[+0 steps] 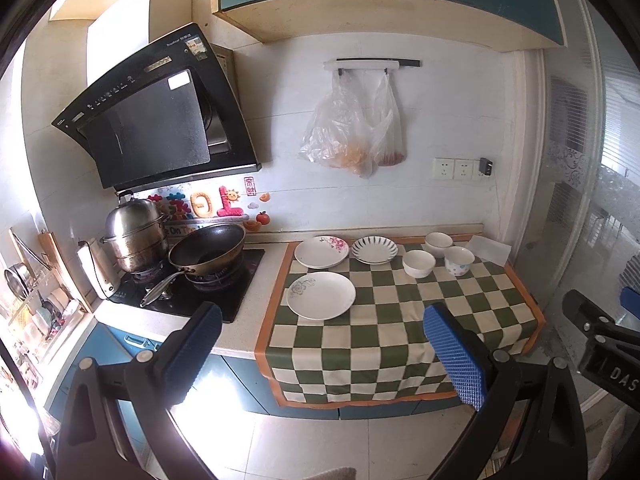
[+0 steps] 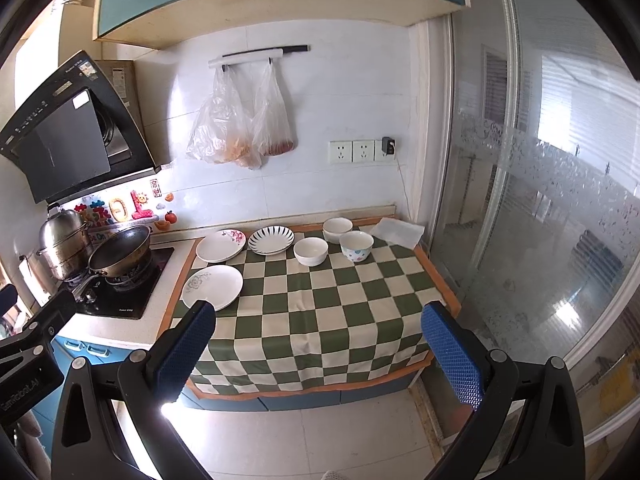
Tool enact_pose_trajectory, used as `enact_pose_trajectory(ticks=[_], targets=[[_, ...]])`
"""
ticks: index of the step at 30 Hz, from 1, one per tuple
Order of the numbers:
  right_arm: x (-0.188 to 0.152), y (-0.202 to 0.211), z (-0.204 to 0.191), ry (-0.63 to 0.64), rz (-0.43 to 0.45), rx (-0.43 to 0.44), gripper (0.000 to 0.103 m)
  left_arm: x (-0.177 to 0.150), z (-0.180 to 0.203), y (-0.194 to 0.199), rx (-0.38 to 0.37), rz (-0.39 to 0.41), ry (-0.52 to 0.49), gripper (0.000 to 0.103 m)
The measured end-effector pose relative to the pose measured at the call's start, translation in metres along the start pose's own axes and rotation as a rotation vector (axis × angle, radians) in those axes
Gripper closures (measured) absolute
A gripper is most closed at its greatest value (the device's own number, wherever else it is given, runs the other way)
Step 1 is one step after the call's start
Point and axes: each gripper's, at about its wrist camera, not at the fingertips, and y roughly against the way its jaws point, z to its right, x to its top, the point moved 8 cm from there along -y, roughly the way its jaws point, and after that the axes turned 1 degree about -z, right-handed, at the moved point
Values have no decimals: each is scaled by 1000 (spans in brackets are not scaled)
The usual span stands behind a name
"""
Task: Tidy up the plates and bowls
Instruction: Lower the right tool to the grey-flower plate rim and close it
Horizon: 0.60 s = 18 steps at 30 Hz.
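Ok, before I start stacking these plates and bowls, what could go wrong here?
1. The checkered cloth hangs over the counter edge; snagging it could drag the dishes along.
2. The front plate lies flat, so an open left gripper may push rather than lift it.
3. The three bowls sit close together; grabbing one could bump another.

A pale counter (image 1: 256, 280) is carrying a green-and-cream checked cloth (image 1: 384, 320) with an orange border, its front edge hanging over the cabinet. Three plates are sitting on the cloth's left side: a grey-flowered plate (image 1: 321, 295) nearest the front, a pink-flowered plate (image 1: 321, 252) behind it, and a striped plate (image 1: 375, 249) beside that. Three bowls are clustering at the back right: two white bowls (image 1: 418, 263) (image 1: 438, 243) and a dotted bowl (image 1: 459, 261). A black hob (image 1: 240, 296) is lying left of the cloth.
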Motion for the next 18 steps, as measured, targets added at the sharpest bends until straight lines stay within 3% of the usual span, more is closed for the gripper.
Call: enact_pose_trajectory(ticks=[4,9,14,18], targets=[[-6,-34,-13,-29,-23,29,0,-6,-23,-45,18,-19,0,0],[-18,-99,-50,-15,-77,115,0,-21,-52,-122,20,-127,14,0],[-27,-198,-84,40,-187,183,0,-44,-66,-223,12,-307,32,1],[-29,-308,-108,60,-287,246,0,-60,-75,-315,16,-436,70,3]])
